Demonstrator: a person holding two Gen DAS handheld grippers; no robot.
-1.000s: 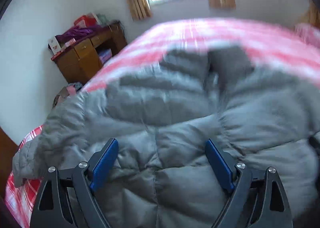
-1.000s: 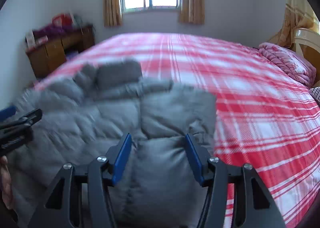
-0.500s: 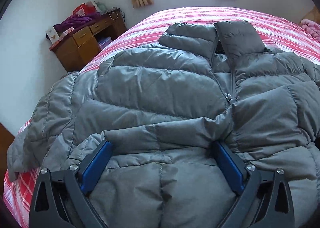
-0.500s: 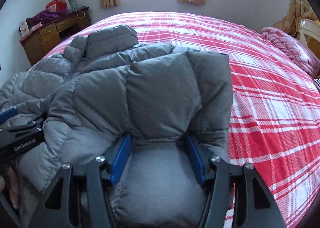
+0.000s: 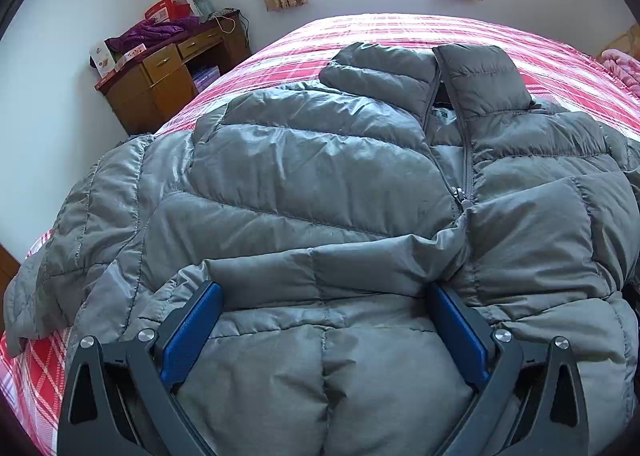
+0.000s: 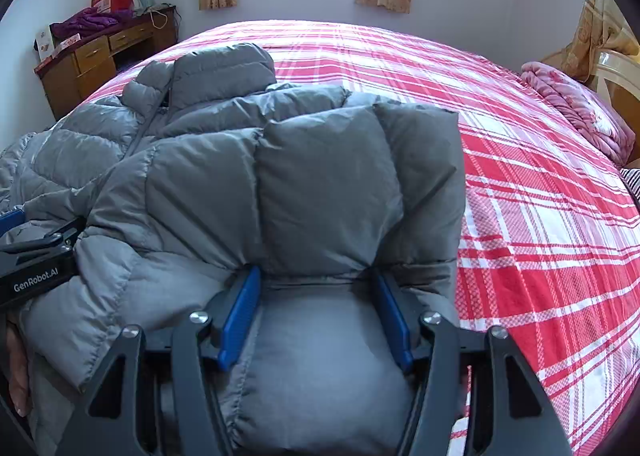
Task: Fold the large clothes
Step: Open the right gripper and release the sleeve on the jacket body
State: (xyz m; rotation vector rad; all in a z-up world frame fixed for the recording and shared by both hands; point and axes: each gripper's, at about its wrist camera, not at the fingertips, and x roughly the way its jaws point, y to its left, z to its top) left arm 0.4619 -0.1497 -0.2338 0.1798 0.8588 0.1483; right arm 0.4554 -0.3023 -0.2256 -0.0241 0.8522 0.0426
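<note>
Showing pink blanket (image 6: 576,104) only in right view; left lacks it.

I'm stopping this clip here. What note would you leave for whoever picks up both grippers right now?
Left hand-held gripper: jaws have just been opening and are now wide; jacket fabric sits between them, unpinched.
Right hand-held gripper: clamped on a folded-over part of the grey jacket.
The jacket lies front up on the plaid bed, collar toward the window.
Done: one side brought over the front.
Left: the other sleeve is spread at the bed's edge; fold it in, then probably halve the jacket.

Grey puffer jacket (image 5: 312,176) — front up, half-zipped, sleeve folded across
</note>
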